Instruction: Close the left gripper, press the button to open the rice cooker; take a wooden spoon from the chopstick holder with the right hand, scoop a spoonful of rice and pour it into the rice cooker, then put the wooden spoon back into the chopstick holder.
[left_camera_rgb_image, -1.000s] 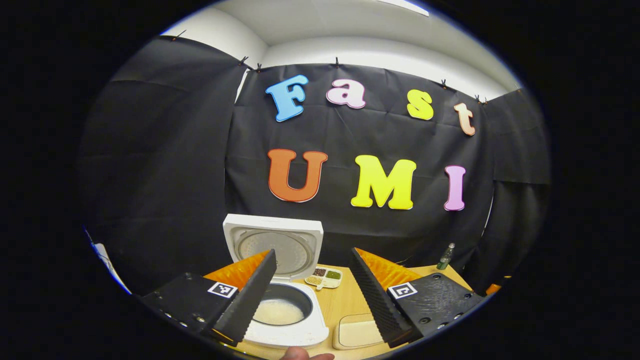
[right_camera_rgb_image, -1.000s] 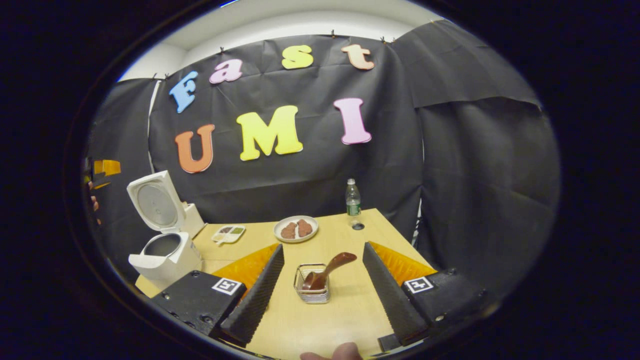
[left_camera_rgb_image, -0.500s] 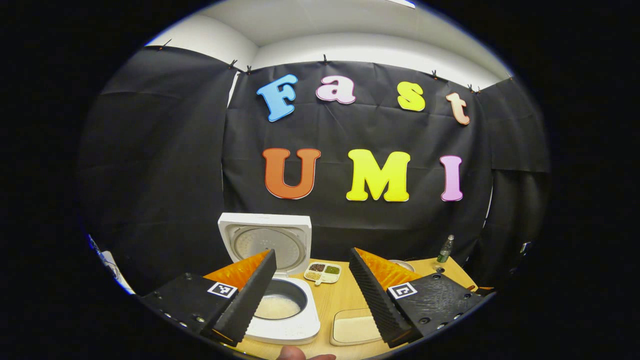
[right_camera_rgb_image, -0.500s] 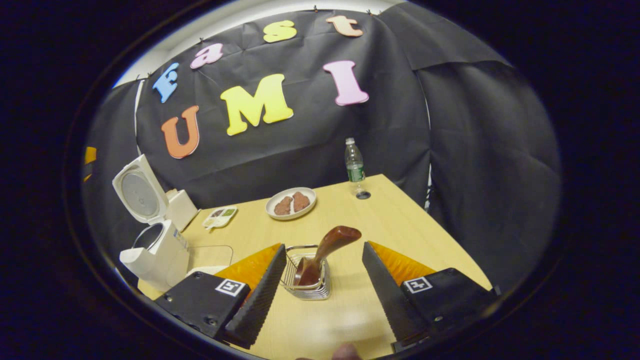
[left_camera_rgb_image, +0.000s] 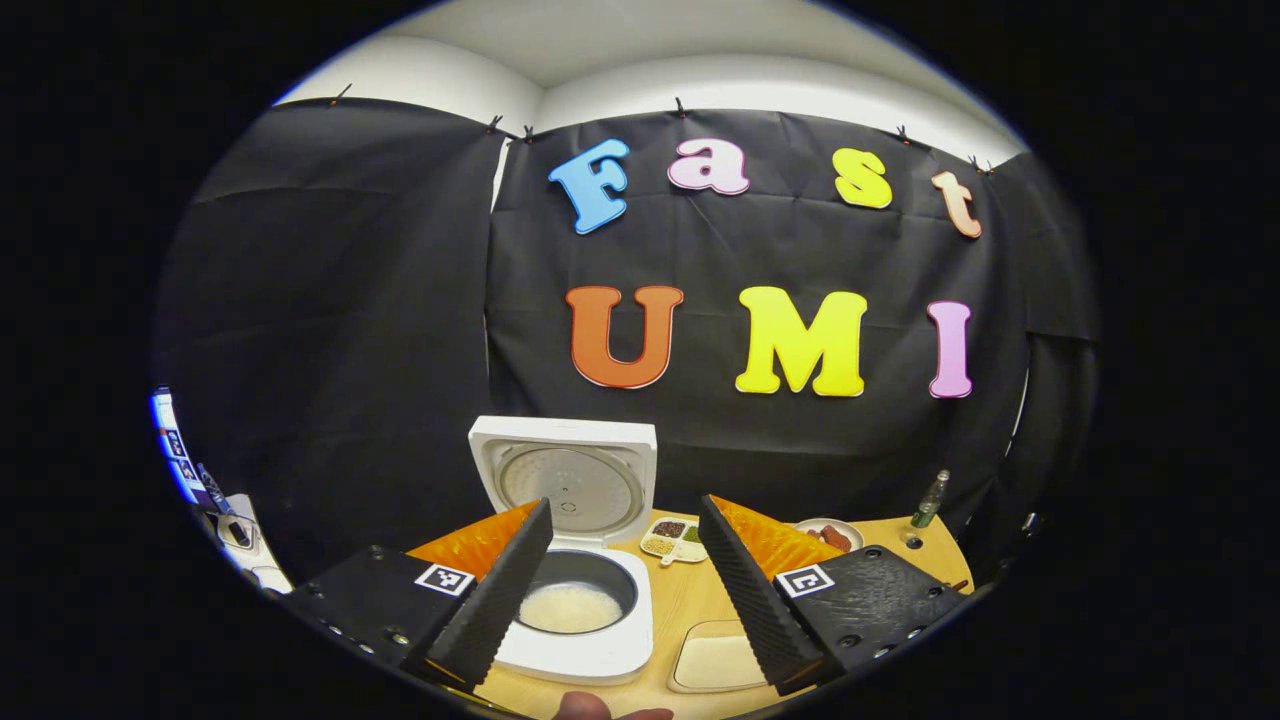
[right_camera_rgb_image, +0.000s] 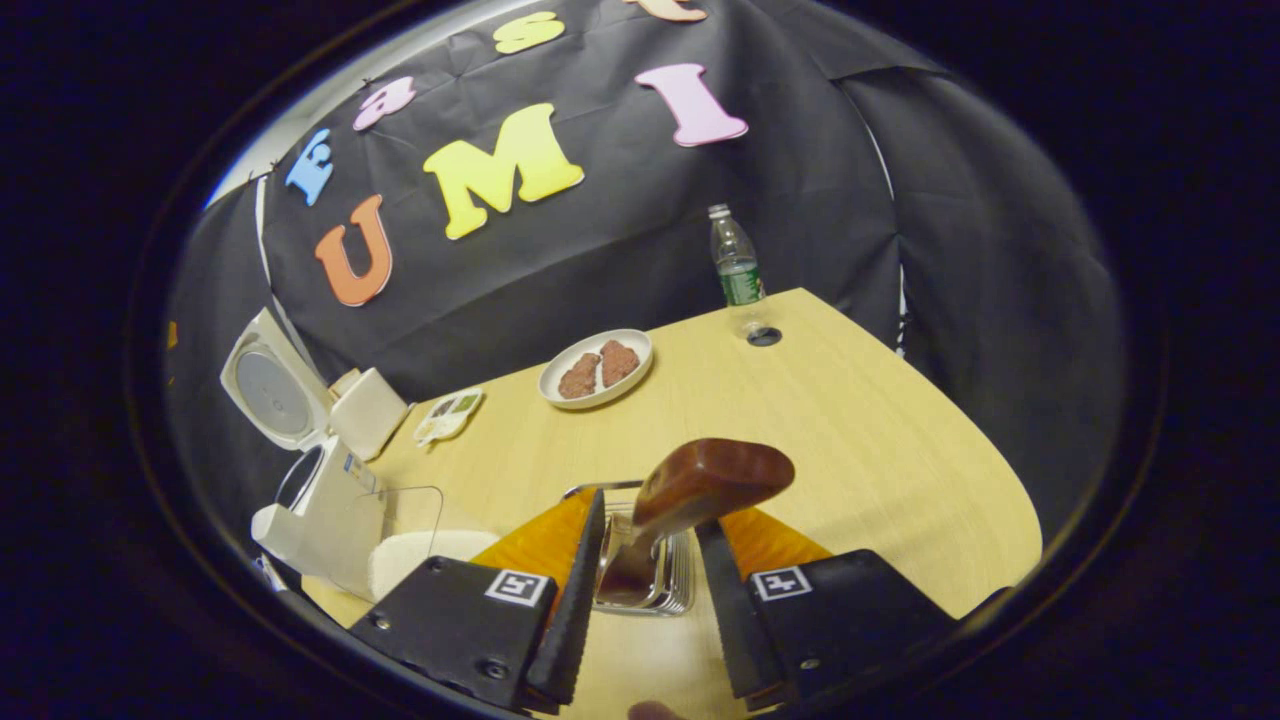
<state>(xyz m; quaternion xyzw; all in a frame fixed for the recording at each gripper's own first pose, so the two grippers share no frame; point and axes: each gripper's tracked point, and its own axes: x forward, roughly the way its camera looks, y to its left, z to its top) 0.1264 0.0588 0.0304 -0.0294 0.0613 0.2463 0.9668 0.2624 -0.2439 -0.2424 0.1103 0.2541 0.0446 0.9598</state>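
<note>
Right gripper view, wooden spoon (right_camera_rgb_image: 690, 495) handle leaning up-right from chopstick holder (right_camera_rgb_image: 648, 585).

Right gripper view: wooden spoon (right_camera_rgb_image: 690, 495) bowl hidden inside chopstick holder (right_camera_rgb_image: 645, 585); finger contact on the handle can't be confirmed. Rice cooker (right_camera_rgb_image: 320, 500) pot contents not visible. Left gripper view: plate (left_camera_rgb_image: 828, 535) at 4 o'clock half hidden by a finger.

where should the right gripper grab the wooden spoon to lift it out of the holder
Grip the handle of the wooden spoon, just below its thick rounded end, coming from above with one finger on each side. The bowl end sits down in the wire holder, and the handle leans up and out, so it is the only free part. The right gripper already straddles it; whether both fingers touch is unclear.
</note>
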